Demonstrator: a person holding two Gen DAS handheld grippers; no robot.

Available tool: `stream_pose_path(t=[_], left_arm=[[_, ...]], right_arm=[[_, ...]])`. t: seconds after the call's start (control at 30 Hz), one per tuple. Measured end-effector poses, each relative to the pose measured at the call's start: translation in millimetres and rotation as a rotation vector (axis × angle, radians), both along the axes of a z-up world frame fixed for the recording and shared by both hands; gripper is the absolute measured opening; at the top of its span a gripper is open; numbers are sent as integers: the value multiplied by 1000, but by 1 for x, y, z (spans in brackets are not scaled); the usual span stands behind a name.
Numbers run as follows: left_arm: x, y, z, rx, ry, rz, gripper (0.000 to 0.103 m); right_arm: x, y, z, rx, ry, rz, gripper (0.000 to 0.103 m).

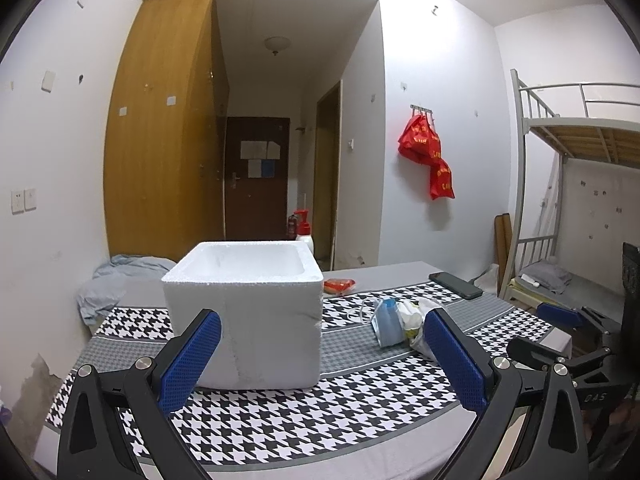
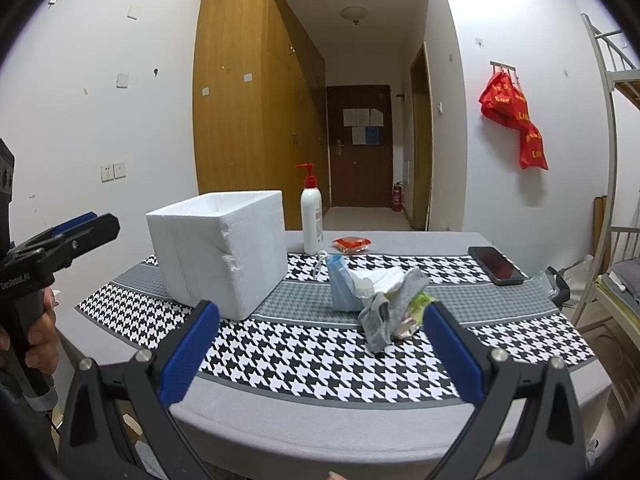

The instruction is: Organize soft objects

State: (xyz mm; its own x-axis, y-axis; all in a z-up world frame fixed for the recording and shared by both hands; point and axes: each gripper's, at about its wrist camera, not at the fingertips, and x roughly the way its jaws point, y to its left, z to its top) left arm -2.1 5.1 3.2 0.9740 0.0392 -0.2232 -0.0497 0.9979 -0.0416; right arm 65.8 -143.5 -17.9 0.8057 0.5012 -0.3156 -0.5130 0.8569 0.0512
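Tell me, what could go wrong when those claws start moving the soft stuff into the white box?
The foam box looks light, so a bump might slide it. The grey sock, face mask and wrappers lie in one heap, so the open right gripper may grab several at once. The pump bottle stands close behind and could tip.

Both wrist views face the table [image 1: 360, 420] edge-on, sharing the foam box [image 2: 218, 248].

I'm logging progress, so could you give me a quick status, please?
Both claws open, empty. Soft pile untouched beside foam box. Nothing in the way.
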Motion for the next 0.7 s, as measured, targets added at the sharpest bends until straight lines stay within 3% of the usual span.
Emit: stream_pose_path(t=[0.7], left_arm=[[-4,-7,5,18,-11,-19,102]], right_arm=[[-2,-3,4,2,-12,-5,103]])
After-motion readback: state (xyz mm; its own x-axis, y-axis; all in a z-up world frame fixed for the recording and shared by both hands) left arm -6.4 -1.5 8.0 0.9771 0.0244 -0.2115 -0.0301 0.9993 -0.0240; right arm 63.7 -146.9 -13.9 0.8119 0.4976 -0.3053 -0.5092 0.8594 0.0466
